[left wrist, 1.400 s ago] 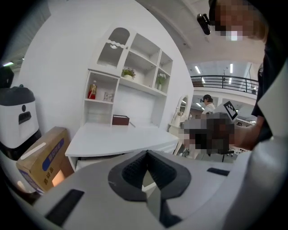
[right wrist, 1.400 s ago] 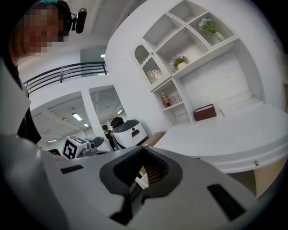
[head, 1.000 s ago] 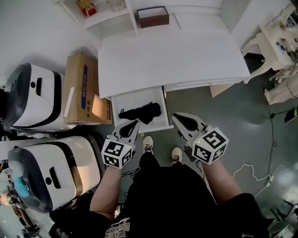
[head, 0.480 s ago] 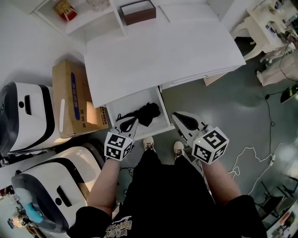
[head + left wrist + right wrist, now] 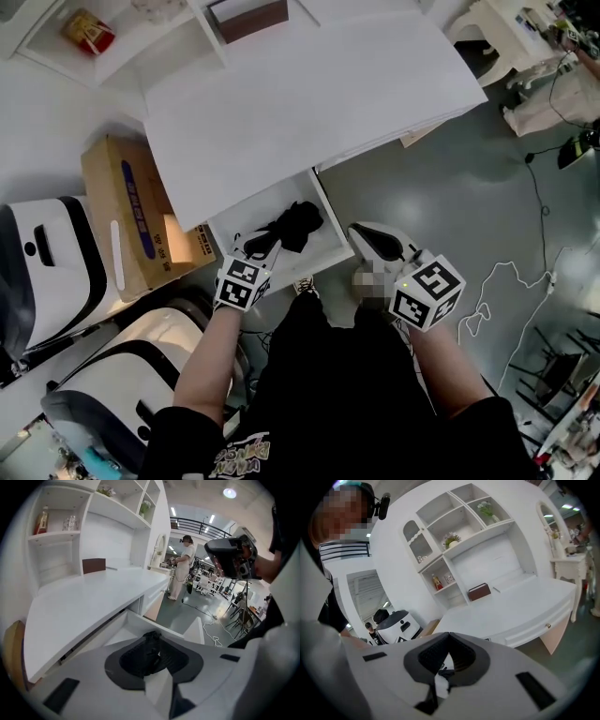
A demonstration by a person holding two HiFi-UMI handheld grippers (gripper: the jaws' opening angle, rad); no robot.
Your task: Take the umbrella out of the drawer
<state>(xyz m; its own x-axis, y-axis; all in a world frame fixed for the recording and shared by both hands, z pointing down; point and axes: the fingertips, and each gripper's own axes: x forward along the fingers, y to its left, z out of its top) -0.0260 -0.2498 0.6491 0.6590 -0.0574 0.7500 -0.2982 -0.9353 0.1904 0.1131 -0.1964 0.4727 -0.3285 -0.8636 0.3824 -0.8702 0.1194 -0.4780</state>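
1. Reaching down into the open drawer [image 5: 330,239], the left gripper [image 5: 269,242] tilts steeply. That angle likely lets it clear the drawer's front wall and meet the umbrella [image 5: 295,223] from above.
2. The umbrella is black and folded. It lies loose on the drawer floor, toward the left and back, just in front of the desk [image 5: 309,94] edge. The left tips sit at its near left end.
3. The left jaws have just been opening and stand only slightly parted. Dark fabric shows in the narrow gap at the tips, but the pads are not clamped on it. I judge they are spreading to take the bundle.
4. The right gripper [image 5: 356,229] has its jaws pinched together on nothing. It hangs beside the drawer's right front corner, apart from the umbrella. It is probably held aside to leave the left a free path, yet near enough to help.
5. The drawer stands pulled well out from under the desk, so the umbrella can be reached from above.
6. The step in hand is the grasp, and the lift has not begun. The bundle looks thicker than the present gap, so the jaws likely need to widen first. Slack fabric may let them catch only a fold.
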